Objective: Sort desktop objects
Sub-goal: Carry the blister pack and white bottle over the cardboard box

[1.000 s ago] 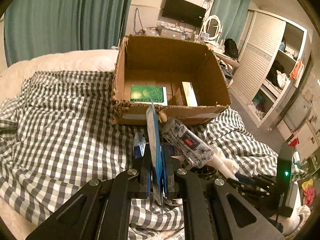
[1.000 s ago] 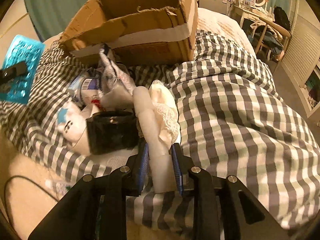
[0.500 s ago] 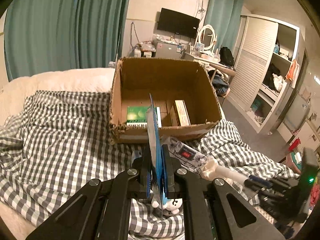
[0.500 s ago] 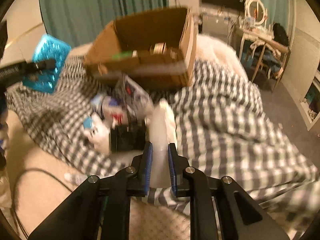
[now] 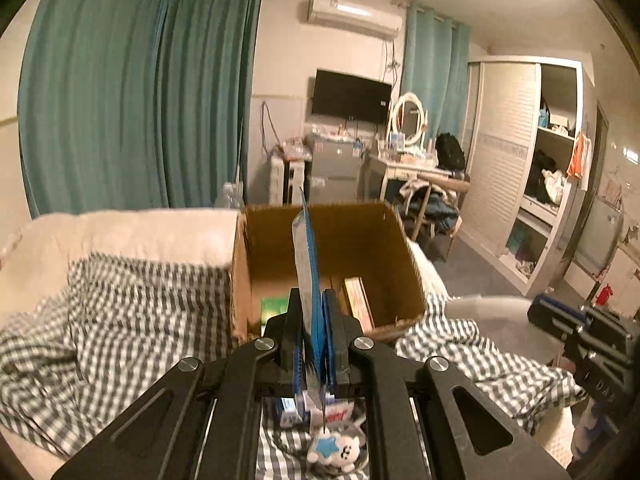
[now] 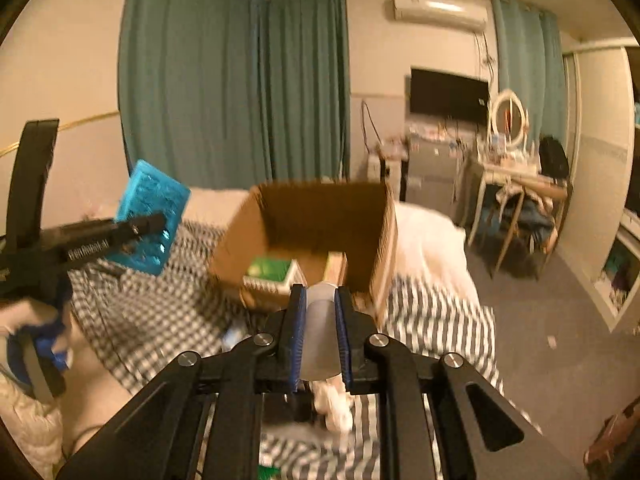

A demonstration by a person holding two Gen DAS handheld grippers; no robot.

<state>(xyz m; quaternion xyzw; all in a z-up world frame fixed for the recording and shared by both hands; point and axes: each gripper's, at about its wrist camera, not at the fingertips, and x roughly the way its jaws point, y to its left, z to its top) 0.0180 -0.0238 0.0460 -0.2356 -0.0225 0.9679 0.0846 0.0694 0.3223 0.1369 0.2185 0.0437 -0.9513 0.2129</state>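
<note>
My left gripper point(image 5: 314, 300) is shut on a thin blue packet point(image 5: 310, 264), held edge-on and upright in front of the open cardboard box point(image 5: 328, 240). In the right wrist view the same blue packet point(image 6: 154, 208) shows its patterned face at the left, pinched by the left gripper point(image 6: 154, 222). My right gripper point(image 6: 320, 294) is shut on a pale whitish tube point(image 6: 320, 320), lifted above the bed and pointing towards the cardboard box point(image 6: 316, 208). A green box point(image 6: 270, 270) and a yellowish box point(image 5: 358, 300) lie inside it.
A grey-checked blanket point(image 5: 140, 300) covers the bed, with small items and a white star toy point(image 5: 338, 446) under the left gripper. A white pillow point(image 5: 120, 232) lies behind. A chair and dressing table point(image 6: 520, 196) stand right of the bed, with a wardrobe point(image 5: 532, 184) beyond them.
Both grippers rose and tilted up, each carrying its object. The whitish tube came up off the pile on the blanket. The box now sits lower in both views.
</note>
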